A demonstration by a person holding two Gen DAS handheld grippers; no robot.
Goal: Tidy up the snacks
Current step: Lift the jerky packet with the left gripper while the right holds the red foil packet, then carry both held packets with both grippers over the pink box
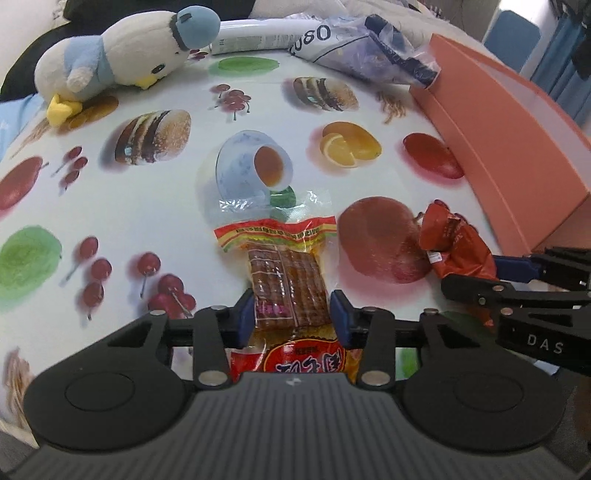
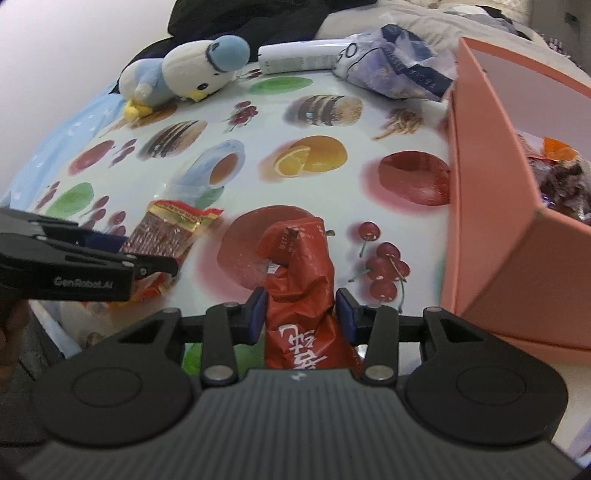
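Left gripper (image 1: pixel 292 315) clamped on a clear vacuum snack pack (image 1: pixel 286 284) with brown strips inside and a red-yellow-green header band; both blue pads (image 1: pixel 245 314) press the pack's sides, its red printed end runs back under the gripper body. Right gripper (image 2: pixel 300 314) clamped on a crumpled red snack packet (image 2: pixel 301 280) with white lettering, pads touching it on both sides, its top end sticking out ahead of the fingers. Landmark is the salmon-pink box (image 2: pixel 491 229), open-topped, on the fruit-and-burger print tablecloth (image 1: pixel 122 206). In the right wrist view the red packet is left of the box, near but apart, over a printed red apple; the vacuum pack is further left, well apart from the box, with the left gripper's black arm over it. The box already holds dark wrapped snacks (image 2: pixel 565 177) with an orange bit on top, seen over its near wall. In the left wrist view the red packet sits just left of the box's near corner, the right gripper's black arm coming in beside it. Far from the box, at the cloth's back left edge, lies a white-and-blue plush bird (image 1: pixel 122 55) on its side. Behind the box's far end: a crumpled blue-grey plastic bag (image 1: pixel 373 48), touching the box's corner, and left of it a white tube (image 1: pixel 258 35) lying flat. Both packets look slightly lifted, cannot tell for sure.
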